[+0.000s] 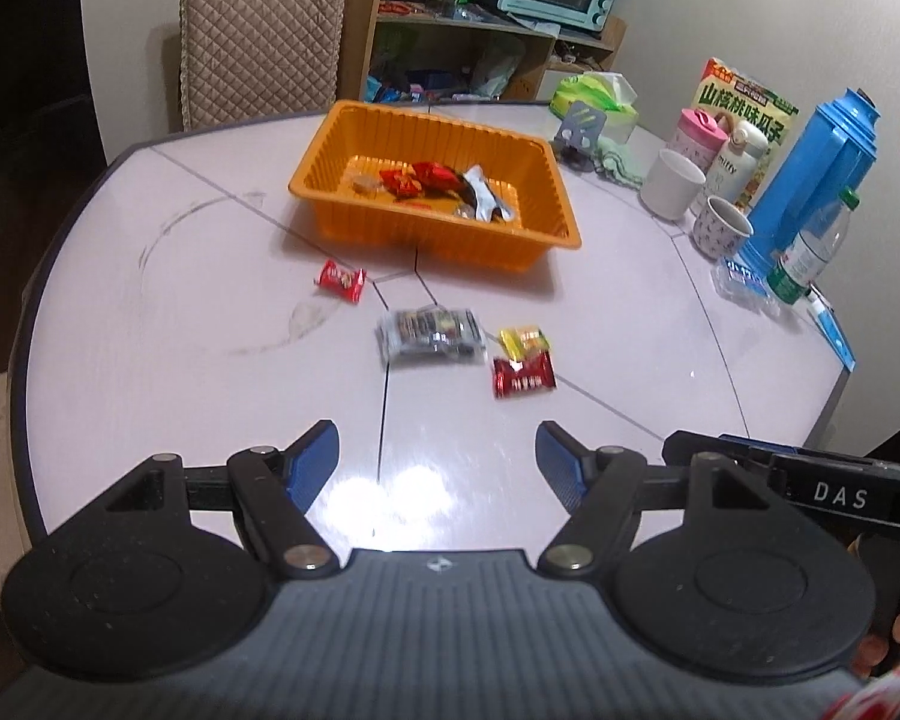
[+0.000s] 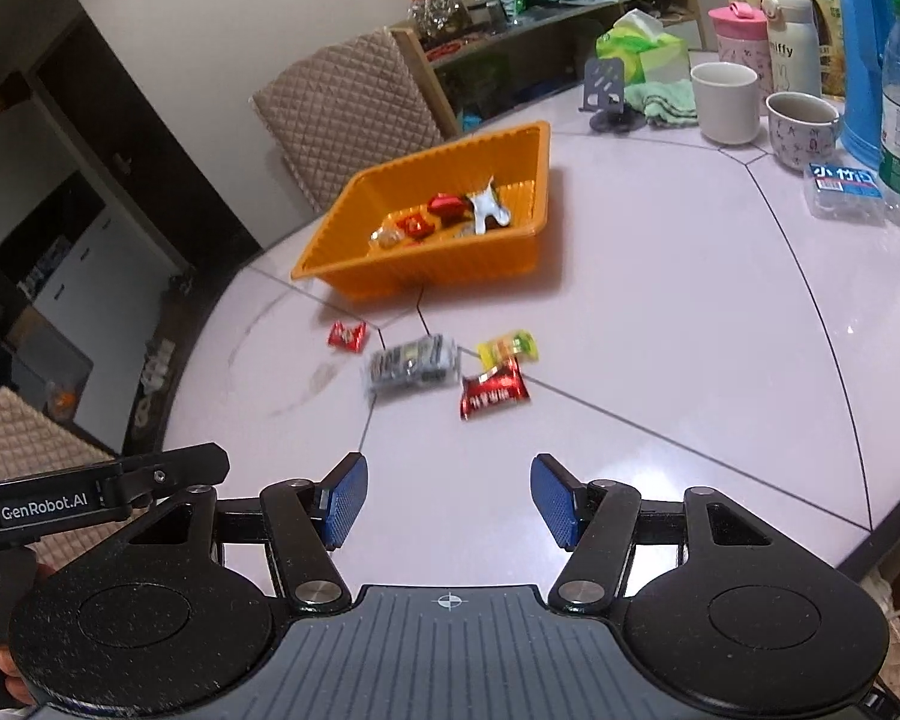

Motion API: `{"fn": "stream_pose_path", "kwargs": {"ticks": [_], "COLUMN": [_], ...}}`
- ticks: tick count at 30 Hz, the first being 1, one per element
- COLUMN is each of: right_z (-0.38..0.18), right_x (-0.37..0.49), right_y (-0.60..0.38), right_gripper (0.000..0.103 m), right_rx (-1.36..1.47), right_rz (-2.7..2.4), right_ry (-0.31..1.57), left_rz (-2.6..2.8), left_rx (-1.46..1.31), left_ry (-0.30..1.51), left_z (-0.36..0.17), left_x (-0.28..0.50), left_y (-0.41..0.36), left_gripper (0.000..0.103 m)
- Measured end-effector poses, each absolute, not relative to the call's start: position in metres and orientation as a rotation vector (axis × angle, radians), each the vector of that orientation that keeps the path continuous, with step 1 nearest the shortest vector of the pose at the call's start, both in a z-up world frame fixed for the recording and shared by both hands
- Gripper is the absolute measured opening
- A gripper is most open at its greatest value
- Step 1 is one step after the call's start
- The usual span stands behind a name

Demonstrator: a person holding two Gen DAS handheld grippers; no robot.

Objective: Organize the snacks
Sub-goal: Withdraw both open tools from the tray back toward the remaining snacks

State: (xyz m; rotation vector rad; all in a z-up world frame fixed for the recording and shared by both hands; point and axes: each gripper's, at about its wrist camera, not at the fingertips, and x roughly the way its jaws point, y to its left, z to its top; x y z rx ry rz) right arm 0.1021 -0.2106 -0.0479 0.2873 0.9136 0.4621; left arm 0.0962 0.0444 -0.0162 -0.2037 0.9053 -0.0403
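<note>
Glossy, pale, round-edged bench (image 1: 150, 360) crossed by thin dark seams, with a faint curved scuff toward its left edge. Near the middle, toward the far edge: a ribbed orange plastic tray (image 1: 330, 150), rectangular with flared walls, holding a few crinkled red wrappers (image 1: 417, 179), a silver foil wrapper (image 1: 483, 195) and a small pale candy. Loose on the bare bench just in front of the tray's near wall, four snacks: a small red packet (image 1: 341, 281) farthest left, a blurred clear-and-dark packet (image 1: 431, 336) of several pieces in the centre, and beside it to the right a yellow sachet (image 1: 525, 341) touching a dark red foil packet (image 1: 523, 377) with serrated ends. Along the right edge: a white mug (image 1: 672, 183), a patterned mug (image 1: 721, 227), a pink-lidded cup, a white flask, a tall blue plastic thermos (image 1: 810, 168), a clear bottle with green label (image 1: 813, 249), a printed snack bag and a green tissue pack. Beyond the far edge, a quilted beige chair back (image 1: 258, 30).

Left claw (image 1: 438, 459) open and empty, ribbed blue pads apart, over the near edge well short of the snacks. Right claw (image 2: 448, 498) likewise open, holding nothing, blue textured pads apart over bare bench short of the snacks.
</note>
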Motion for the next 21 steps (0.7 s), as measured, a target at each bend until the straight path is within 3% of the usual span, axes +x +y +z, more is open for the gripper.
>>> {"fn": "stream_pose_path", "kwargs": {"ticks": [21], "right_z": [-0.063], "right_x": [0.079], "right_y": [-0.210], "right_gripper": [0.061], "right_rx": [0.173], "right_rz": [0.478], "right_ry": [0.967], "left_rz": [-0.031], "left_rx": [-0.195], "left_ry": [0.952], "left_z": [-0.034], "left_x": [0.067], "left_y": [0.031], "left_gripper": [0.070]}}
